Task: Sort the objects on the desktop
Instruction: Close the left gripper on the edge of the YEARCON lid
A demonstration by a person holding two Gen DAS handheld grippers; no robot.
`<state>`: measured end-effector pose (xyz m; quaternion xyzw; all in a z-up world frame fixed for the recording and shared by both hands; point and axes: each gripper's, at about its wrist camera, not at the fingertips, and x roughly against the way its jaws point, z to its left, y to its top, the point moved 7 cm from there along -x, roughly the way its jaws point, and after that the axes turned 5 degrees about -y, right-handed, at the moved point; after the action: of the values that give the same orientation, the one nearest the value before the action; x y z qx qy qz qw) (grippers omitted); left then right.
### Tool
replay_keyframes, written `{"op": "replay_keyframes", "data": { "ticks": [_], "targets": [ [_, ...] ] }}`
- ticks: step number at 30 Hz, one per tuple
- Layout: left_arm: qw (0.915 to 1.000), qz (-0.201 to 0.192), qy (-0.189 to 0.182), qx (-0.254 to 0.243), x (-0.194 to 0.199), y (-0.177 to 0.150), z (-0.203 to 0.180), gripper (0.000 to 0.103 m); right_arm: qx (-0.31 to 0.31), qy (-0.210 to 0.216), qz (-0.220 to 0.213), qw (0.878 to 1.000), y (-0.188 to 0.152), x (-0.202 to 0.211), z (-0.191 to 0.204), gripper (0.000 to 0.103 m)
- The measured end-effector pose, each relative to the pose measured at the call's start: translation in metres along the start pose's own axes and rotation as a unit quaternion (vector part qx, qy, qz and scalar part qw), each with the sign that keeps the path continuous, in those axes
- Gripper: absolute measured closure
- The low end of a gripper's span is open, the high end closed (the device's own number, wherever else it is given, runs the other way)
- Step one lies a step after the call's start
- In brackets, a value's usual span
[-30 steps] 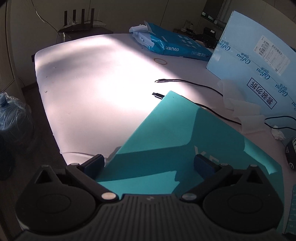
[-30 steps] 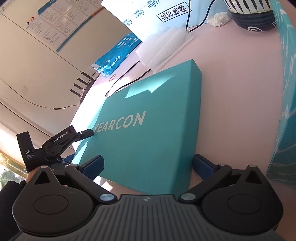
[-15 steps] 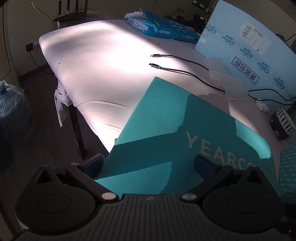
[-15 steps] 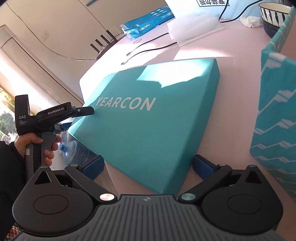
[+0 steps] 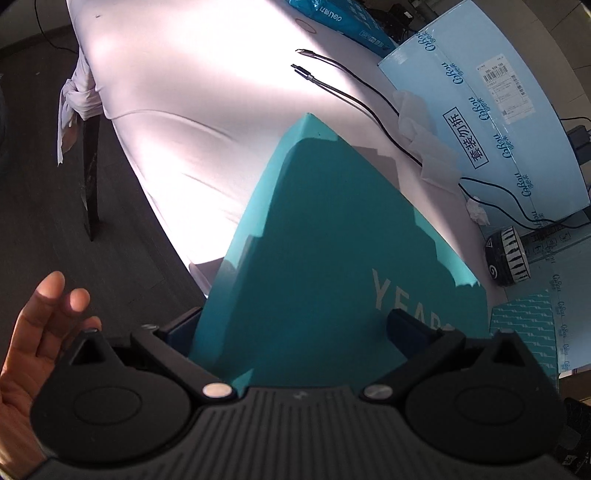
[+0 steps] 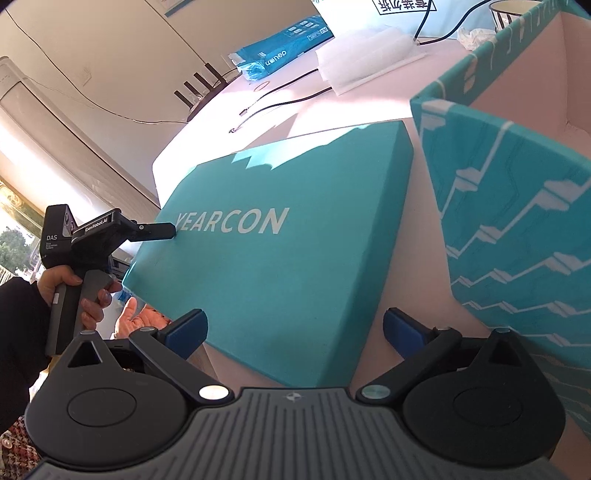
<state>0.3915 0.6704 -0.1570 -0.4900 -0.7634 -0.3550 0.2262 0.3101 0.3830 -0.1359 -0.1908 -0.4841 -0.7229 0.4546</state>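
A flat teal box lid marked YEARCON [image 6: 280, 254] lies tilted, one side off the table's edge; it also shows in the left wrist view [image 5: 332, 258]. My left gripper [image 5: 295, 328] grips the lid's left edge, one finger above and one below; it also shows in the right wrist view [image 6: 162, 230]. My right gripper [image 6: 295, 328] straddles the lid's near corner with jaws wide apart, not clamping it. An open teal patterned box [image 6: 517, 184] stands right of the lid.
The white-clothed table [image 5: 192, 110] carries two black cables [image 5: 351, 96], white foam wrap [image 5: 424, 144], a striped bowl [image 5: 509, 258], a large pale blue carton [image 5: 498, 110] and a blue paper pack [image 5: 343, 18]. A bare hand [image 5: 33, 339] is at lower left.
The lid has been pulled toward the table's near edge and tilted up. Both grippers drew back with it. The patterned box is now closer on the right. A bare hand has appeared.
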Motion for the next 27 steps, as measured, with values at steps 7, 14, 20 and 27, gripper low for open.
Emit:
{"op": "replay_keyframes", "data": {
  "ticks": [7,14,20,27],
  "targets": [
    [0.9996,-0.016,-0.017,-0.013,0.033,-0.014,-0.01,0.016,-0.02,0.009,-0.014,1.0,0.001,0.001,-0.003,0.0],
    [0.997,-0.052,-0.014,-0.056,0.056,-0.012,-0.031,0.022,-0.007,0.015,-0.039,0.999,0.002,0.012,0.004,0.0],
    [0.993,-0.093,-0.015,-0.071,0.077,-0.01,-0.045,0.025,-0.001,0.023,-0.061,0.998,0.006,0.032,0.014,0.0],
    [0.9864,-0.127,-0.002,-0.104,0.099,-0.013,-0.066,0.027,-0.018,0.041,-0.065,0.997,0.01,0.039,0.014,0.0]
  ]
}}
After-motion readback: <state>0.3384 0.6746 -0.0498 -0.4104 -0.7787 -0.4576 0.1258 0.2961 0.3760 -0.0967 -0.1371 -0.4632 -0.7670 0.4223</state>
